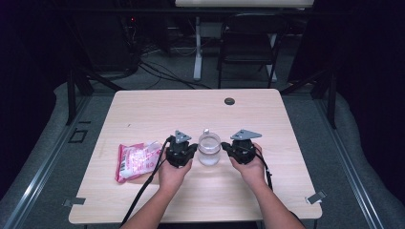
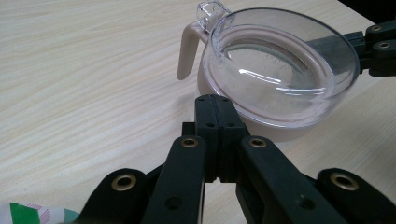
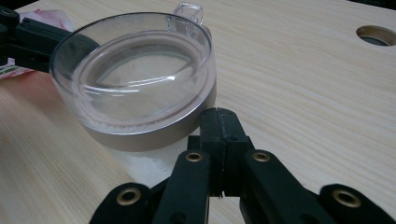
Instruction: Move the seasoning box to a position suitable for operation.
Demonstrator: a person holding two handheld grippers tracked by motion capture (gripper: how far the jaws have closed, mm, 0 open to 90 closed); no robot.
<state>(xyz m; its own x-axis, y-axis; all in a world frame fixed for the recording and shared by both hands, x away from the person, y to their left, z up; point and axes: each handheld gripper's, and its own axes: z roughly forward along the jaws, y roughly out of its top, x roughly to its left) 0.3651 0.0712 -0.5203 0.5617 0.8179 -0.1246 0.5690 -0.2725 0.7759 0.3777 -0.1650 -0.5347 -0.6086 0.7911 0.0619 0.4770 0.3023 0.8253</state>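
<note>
A round container [image 1: 209,148] with a clear plastic lid stands in the middle of the wooden table [image 1: 143,109]. The lid [image 2: 280,65] has a small clear tab and a beige latch arm at its far side. Seen in the right gripper view, the container [image 3: 140,88] has a metallic band under the lid. My left gripper [image 2: 215,105] is shut, empty, its tips just short of the container's left side. My right gripper [image 3: 220,117] is shut and empty too, tips close to the container's right side. In the high view the left gripper [image 1: 193,149] and right gripper [image 1: 224,148] flank it.
A pink and white plastic packet [image 1: 136,161] lies on the table to the left of my left hand. A round cable hole [image 1: 229,101] sits near the table's far edge. A folding chair [image 1: 248,45] stands beyond the table.
</note>
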